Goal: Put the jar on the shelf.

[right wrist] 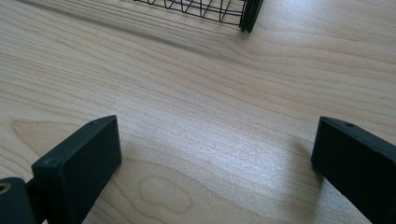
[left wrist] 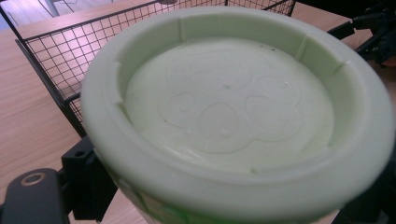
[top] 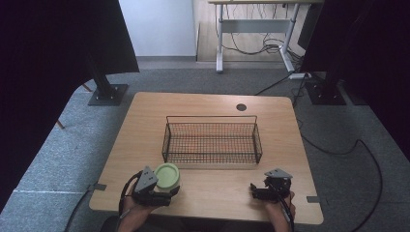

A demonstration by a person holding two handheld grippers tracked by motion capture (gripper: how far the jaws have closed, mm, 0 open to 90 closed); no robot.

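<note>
A pale green round container [top: 167, 175] with a recessed top sits in my left gripper [top: 170, 189] near the table's front left, just in front of the wire basket [top: 212, 157]. In the left gripper view the green container [left wrist: 229, 116] is very close, its recessed top embossed with a paw-like pattern, and my jaws are shut on its sides. My right gripper [top: 255, 192] rests low at the front right of the table. Its jaws stand wide apart with bare wood between them in the right gripper view [right wrist: 215, 154].
The black wire basket [left wrist: 51, 51] stands in the middle of the wooden table [top: 145, 125], with one corner [right wrist: 247, 14] ahead of the right gripper. A round cable hole [top: 241, 107] lies at the back. Black stands and floor cables surround the table.
</note>
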